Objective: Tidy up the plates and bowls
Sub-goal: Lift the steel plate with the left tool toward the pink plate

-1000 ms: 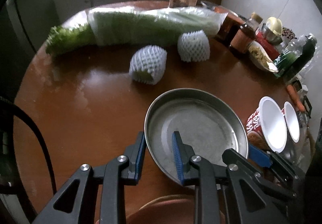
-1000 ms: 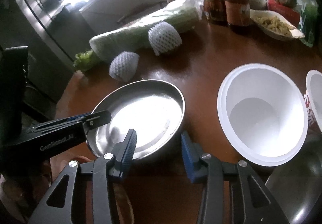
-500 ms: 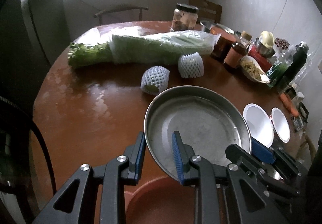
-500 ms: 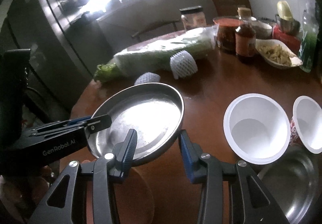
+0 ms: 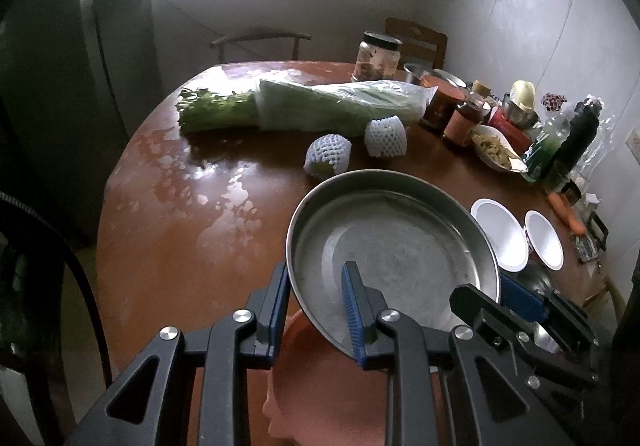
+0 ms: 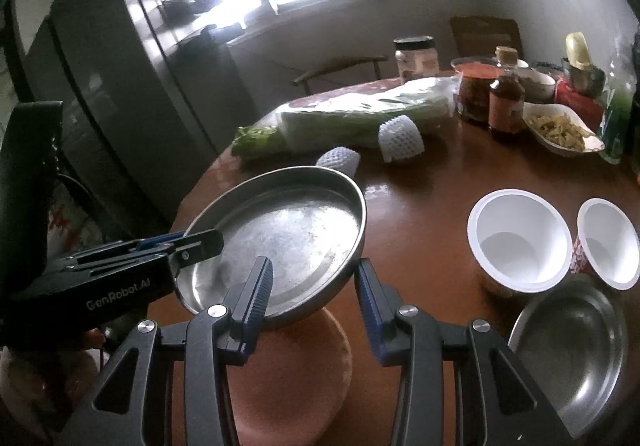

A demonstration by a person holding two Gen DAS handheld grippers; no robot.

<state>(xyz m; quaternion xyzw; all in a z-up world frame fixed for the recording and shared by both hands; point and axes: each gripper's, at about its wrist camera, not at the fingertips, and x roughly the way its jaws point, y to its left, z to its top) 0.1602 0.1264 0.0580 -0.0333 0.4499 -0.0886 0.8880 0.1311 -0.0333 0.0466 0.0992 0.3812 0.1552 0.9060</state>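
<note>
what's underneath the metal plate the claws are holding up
Under the raised metal plate lies an orange plate on the table. Its far part is hidden by the metal plate.

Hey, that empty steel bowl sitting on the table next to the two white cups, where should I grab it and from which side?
Pinch the steel bowl at its thin near rim, one finger inside and one outside, coming down from above on the side facing you. Its walls are round and slick, and the white cups crowd its far edge.
</note>
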